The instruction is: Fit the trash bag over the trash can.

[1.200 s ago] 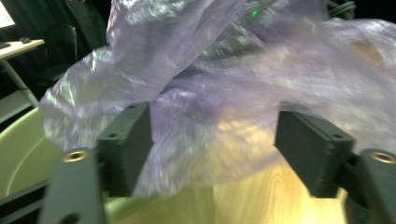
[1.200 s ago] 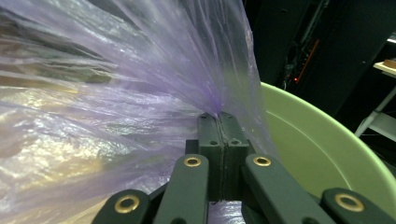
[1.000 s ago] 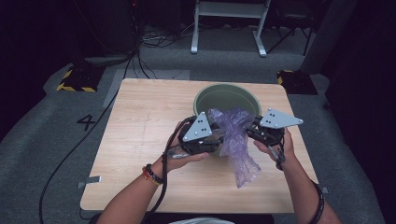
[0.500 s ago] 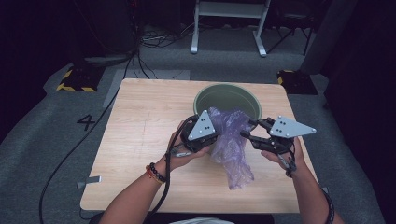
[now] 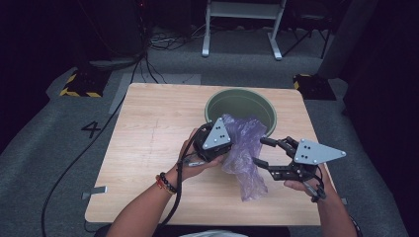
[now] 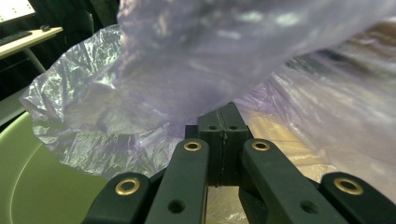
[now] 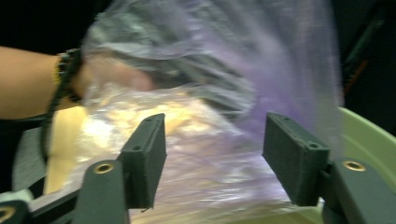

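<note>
Hanging from the clamped left gripper (image 5: pixel 228 154), the purple bag (image 5: pixel 245 153) trails toward the person, just left of the right gripper (image 5: pixel 261 152), whose empty jaws have just been opening.

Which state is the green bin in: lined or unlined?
Unlined: the purple bag hangs outside the green bin, pinched by the left gripper.

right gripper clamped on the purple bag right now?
No: in the right gripper view the right gripper stands with its jaws wide apart, having just been opening, and the purple bag lies beyond them, unpinched.
</note>
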Demonstrator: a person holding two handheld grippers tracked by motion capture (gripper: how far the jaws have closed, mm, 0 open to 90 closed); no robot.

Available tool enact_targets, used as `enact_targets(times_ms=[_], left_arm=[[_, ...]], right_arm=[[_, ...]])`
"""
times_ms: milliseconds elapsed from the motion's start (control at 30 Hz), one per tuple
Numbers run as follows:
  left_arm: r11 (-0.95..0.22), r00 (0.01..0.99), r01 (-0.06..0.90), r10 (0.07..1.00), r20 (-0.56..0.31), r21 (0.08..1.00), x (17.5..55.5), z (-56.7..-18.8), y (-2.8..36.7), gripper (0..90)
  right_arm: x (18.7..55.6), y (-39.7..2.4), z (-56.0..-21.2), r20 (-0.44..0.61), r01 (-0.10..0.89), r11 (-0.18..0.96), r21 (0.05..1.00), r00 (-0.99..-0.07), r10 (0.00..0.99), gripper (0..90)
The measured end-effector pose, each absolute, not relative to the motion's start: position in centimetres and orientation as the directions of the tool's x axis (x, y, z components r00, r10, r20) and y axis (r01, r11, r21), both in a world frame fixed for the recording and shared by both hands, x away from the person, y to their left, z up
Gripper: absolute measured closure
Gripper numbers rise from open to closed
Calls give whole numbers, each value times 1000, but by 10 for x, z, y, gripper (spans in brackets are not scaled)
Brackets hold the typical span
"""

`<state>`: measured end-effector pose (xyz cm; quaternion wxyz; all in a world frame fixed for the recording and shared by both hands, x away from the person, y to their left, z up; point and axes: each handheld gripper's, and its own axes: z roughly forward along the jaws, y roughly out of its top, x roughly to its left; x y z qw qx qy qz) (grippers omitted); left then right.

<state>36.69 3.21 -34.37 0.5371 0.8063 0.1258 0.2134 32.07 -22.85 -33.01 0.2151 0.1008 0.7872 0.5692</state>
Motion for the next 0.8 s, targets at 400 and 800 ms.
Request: enact_targets(times_ms=[400, 800], left_arm=[[-390, 876, -31, 432, 213, 920, 367, -344, 30, 900], [-386, 882, -30, 425, 206, 922, 367, -342, 49, 900]], right_arm=[[307, -205, -338, -325, -143, 438, 888, -868, 375, 629], [313, -224, -332, -310, -121, 383, 916, -818, 483, 900]])
